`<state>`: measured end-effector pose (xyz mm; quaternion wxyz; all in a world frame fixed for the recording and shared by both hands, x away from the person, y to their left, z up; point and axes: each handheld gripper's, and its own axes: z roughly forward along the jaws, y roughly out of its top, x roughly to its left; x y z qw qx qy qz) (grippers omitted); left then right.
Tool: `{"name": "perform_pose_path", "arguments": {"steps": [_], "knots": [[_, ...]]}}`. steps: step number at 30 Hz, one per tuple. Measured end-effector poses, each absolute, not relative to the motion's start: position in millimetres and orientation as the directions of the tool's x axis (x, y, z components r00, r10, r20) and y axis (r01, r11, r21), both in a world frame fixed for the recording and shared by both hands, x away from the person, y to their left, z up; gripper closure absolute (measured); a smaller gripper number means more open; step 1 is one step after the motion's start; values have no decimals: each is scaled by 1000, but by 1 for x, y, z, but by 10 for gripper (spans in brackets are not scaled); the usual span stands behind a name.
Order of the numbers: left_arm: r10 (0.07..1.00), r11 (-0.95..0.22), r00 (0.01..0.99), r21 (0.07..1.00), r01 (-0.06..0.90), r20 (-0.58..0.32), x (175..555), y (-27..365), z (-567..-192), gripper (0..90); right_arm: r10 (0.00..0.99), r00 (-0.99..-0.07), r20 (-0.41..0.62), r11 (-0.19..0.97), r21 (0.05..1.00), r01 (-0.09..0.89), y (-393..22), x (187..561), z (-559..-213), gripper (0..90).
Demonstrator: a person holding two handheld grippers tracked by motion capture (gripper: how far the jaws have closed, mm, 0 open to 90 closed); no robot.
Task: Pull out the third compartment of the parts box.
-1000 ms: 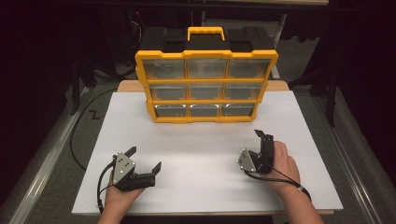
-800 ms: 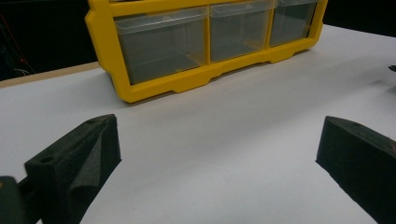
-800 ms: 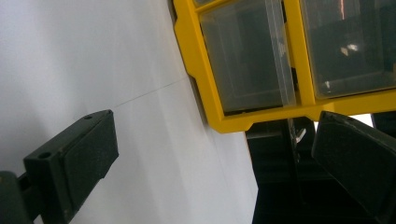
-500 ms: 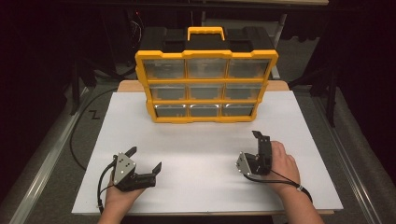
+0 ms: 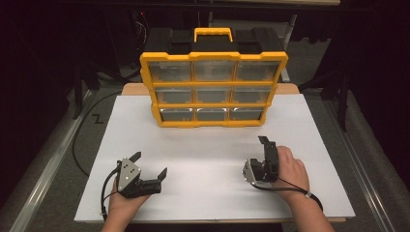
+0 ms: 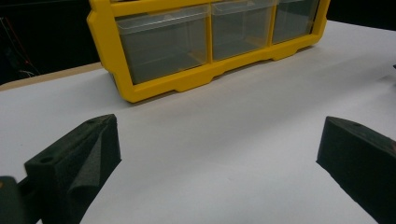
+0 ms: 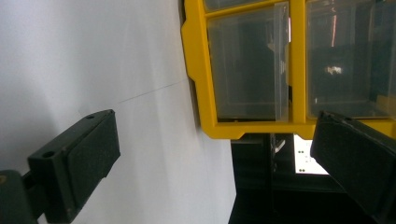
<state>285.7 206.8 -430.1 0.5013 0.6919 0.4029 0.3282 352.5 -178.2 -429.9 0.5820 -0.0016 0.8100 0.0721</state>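
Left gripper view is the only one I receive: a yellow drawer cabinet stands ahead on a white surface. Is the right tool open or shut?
Observer: The right tool is open; nothing is between its jaws.
Operator: Where is it on the table?
Observer: At the right side of the white sheet, turned on its side, apart from the cabinet.
Operator: I see one drawer row. Are there more?
Observer: Yes, three rows of three clear drawers, with a yellow handle on top.
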Motion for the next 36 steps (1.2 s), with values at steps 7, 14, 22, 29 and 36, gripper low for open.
{"name": "perform_pose_path", "arguments": {"steps": [7, 14, 22, 29, 36], "knots": [[883, -182, 466, 958, 222, 60, 286, 205, -430, 5, 70, -295, -953, 991, 101, -91, -173, 352, -431, 122], [874, -206, 480, 953, 221, 77, 289, 202, -432, 4, 64, -235, -970, 992, 89, -95, -169, 356, -429, 198], [865, -206, 496, 955, 214, 76, 288, 201, -432, 4, 59, -152, -987, 991, 75, -108, -158, 365, -420, 300], [866, -203, 495, 956, 210, 75, 288, 201, -432, 4, 67, -95, -993, 990, 78, -115, -153, 373, -406, 359], [864, -201, 498, 957, 208, 73, 288, 201, -432, 4, 87, -57, -995, 990, 93, -110, -148, 381, -383, 404]]}}
